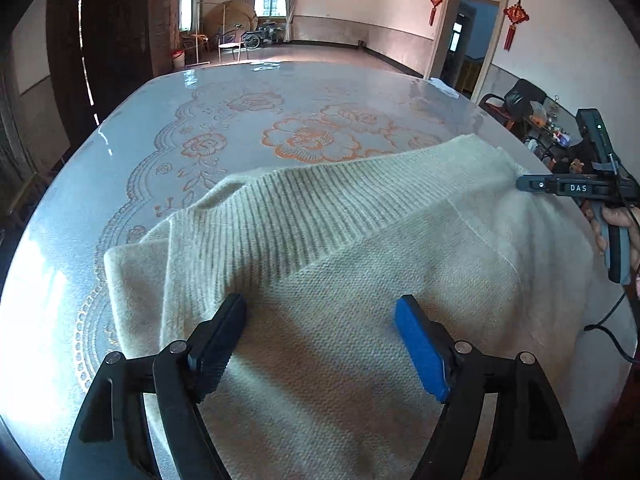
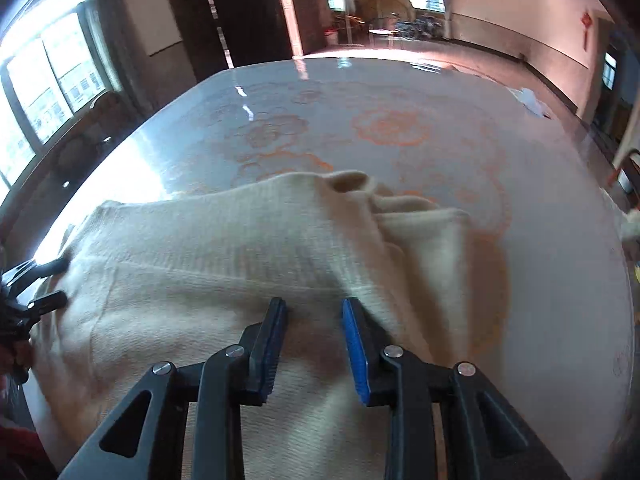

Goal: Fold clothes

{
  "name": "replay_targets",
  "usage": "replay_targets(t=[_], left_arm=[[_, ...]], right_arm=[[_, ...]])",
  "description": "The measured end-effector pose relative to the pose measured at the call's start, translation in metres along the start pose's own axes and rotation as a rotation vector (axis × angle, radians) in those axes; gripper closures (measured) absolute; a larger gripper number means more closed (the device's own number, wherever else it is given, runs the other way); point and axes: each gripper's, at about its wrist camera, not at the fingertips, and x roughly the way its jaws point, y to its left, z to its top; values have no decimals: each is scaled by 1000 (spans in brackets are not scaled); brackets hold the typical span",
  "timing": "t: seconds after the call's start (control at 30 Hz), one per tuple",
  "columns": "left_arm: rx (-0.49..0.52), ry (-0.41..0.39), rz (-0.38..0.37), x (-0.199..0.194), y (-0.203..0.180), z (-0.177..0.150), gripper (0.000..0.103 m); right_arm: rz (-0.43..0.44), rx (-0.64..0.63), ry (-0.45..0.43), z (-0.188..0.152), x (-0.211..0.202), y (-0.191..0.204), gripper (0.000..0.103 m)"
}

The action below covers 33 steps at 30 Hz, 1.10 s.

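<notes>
A cream knitted sweater (image 1: 360, 248) lies folded on the round table (image 1: 240, 120), its ribbed band (image 1: 288, 208) running across the top fold. My left gripper (image 1: 320, 312) hovers over the sweater's near part, jaws wide open with nothing between the pads. In the right wrist view my right gripper (image 2: 314, 308) is over the sweater (image 2: 220, 260), its pads a small gap apart with only cloth beneath. The left wrist view shows the right gripper (image 1: 524, 183) at the sweater's right edge, held by a hand (image 1: 616, 220). The left gripper (image 2: 60, 282) sits at the sweater's left edge.
The table carries a glossy cover with an orange flower pattern (image 1: 312, 140). A small white item (image 1: 442, 86) lies at its far right rim. A black chair (image 1: 516, 98) and cluttered goods stand beyond the right edge. A black cable (image 1: 612, 320) hangs by the right hand.
</notes>
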Motion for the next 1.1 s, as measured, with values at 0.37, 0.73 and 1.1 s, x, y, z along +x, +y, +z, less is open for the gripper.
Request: replay_targets(t=[0.37, 0.73, 1.1], left_arm=[[-164, 56, 311, 35, -8, 47, 23], [-307, 24, 359, 54, 9, 42, 0], [-306, 23, 355, 59, 9, 43, 0]], right_arm=[[75, -233, -76, 18, -1, 83, 72], [104, -117, -40, 11, 27, 72, 72], [-21, -5, -53, 25, 18, 40, 70]])
